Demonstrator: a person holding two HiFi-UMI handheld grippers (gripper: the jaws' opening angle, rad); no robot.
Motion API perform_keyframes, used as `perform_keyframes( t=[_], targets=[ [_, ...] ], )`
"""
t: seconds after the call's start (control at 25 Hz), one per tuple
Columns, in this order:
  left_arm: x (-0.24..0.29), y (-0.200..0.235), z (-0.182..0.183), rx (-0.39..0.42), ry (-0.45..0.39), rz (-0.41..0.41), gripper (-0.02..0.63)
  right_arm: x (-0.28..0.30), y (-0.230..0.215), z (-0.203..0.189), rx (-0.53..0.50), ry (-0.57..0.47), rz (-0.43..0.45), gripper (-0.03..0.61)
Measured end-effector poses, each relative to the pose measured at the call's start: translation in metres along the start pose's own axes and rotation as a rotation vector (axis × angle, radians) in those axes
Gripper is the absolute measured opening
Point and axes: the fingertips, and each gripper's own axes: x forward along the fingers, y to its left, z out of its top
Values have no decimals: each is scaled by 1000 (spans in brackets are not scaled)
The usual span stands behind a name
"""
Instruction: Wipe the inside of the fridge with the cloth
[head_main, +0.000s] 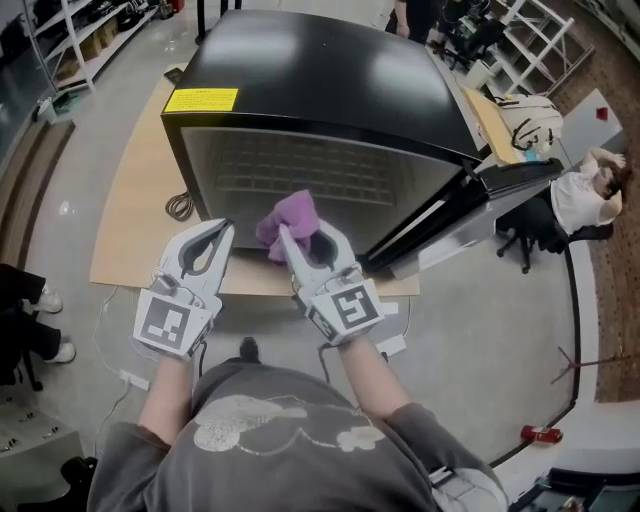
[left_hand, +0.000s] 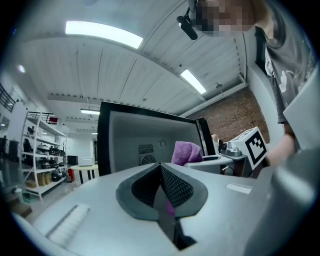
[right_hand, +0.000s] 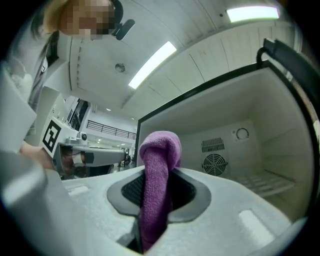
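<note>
Purple cloth, centre of the head view: what holds it?
— My right gripper. Its jaws pinch the cloth low down, and the free fold stands up above the dark pads.
— Where is the cloth relative to the fridge?
— Just before the open front, over its lower edge as seen from the head. Whether it touches the liner I cannot tell. In the right gripper view the cavity's back wall, with a round fan grille, lies behind the cloth.
— And your left gripper?
— Jaws pressed together, held just beside the right one, at the same lower edge of the opening.
— The fridge itself?
— Black case, pale interior, yellow label on the upper rim, door open to the right. It rests on a wooden board on the floor.
</note>
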Motion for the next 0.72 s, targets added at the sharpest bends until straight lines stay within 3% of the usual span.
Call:
perform_keyframes(
  t=[0.12, 0.36, 0.72],
  targets=[
    [3, 23, -1, -15, -6, -4, 18, 42, 3, 14, -27, -12, 10, 75],
    [4, 61, -5, -62, 2, 1, 18, 118, -3, 14, -48, 73, -5, 75],
    [12, 73, -14, -68, 33, 17, 18, 178, -30, 1, -21, 165, -14, 75]
  ],
)
